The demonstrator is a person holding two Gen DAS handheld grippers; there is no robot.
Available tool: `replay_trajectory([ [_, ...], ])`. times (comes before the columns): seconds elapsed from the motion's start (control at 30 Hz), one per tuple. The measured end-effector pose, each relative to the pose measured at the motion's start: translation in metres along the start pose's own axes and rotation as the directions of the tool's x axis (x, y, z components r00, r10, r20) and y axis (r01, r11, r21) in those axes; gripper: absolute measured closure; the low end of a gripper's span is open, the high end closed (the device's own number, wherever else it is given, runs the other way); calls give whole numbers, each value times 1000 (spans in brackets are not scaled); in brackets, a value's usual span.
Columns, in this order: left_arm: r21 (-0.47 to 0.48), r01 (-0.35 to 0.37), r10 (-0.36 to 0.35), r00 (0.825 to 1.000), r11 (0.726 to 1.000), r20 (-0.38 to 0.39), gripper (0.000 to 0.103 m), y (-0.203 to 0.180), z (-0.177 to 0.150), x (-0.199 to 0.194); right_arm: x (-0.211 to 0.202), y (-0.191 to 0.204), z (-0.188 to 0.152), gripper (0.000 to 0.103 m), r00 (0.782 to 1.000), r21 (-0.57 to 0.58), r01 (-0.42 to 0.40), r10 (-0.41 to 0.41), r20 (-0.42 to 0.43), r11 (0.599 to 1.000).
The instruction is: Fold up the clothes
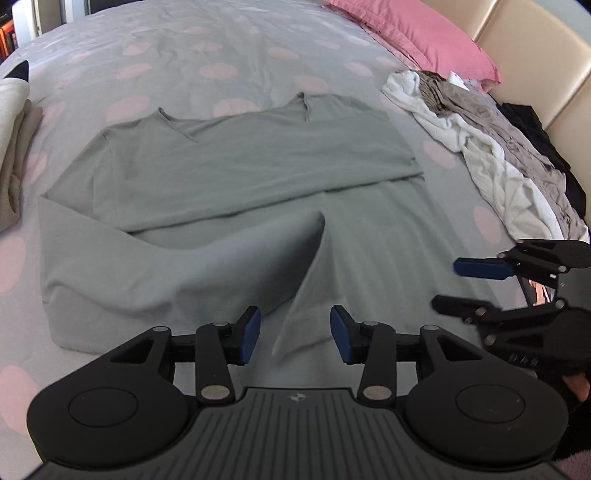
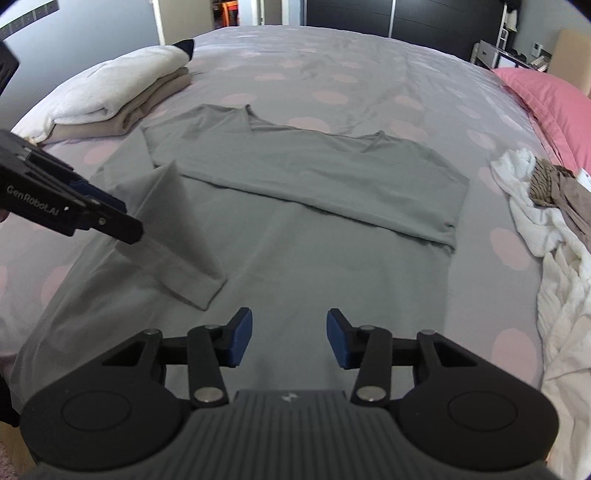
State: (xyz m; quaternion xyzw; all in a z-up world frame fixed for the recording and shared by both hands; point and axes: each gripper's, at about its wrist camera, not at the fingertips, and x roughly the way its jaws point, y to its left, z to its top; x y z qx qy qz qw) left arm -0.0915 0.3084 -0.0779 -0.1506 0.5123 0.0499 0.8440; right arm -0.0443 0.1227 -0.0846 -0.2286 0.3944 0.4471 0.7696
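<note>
A grey-green long-sleeved top (image 1: pixel 229 177) lies flat on the bed, its upper part folded down over the body; it also shows in the right wrist view (image 2: pixel 314 229). One sleeve (image 1: pixel 207 273) is folded across the lower body, its cuff end (image 2: pixel 192 266) lying on the cloth. My left gripper (image 1: pixel 294 334) is open and empty just above the sleeve's end. My right gripper (image 2: pixel 290 338) is open and empty above the top's lower body. The right gripper also shows in the left wrist view (image 1: pixel 454 284), and the left gripper in the right wrist view (image 2: pixel 122 218).
The bed (image 1: pixel 221 44) has a grey cover with pink dots. A loose pile of white, brown and black clothes (image 1: pixel 491 147) lies at the right (image 2: pixel 554 206). A folded stack of white and beige clothes (image 2: pixel 122 88) sits at the left. Pink pillows (image 1: pixel 424 33) lean by the headboard.
</note>
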Motion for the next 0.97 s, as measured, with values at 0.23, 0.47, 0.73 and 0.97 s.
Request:
replay_trajectory([
  [0.23,38,5,-4,1000,999,-19,97,-6,-5,14,17,56,-14,55,1000,-172,-2,3,5,985],
  [0.47,74,70,-68,997,995,-30,102,-22,1,13,17,71,-14,55,995,-271,45,-18,100,961],
  [0.73,9,162,-161,985,987,-65,102,-25,3,15,13,76,-15,55,982,-331,105,-45,183,938],
  [0.97,-17,205,-205,976,979,-66,102,-26,4,13,18,74,-16,92,973,-319,169,-107,204,932],
])
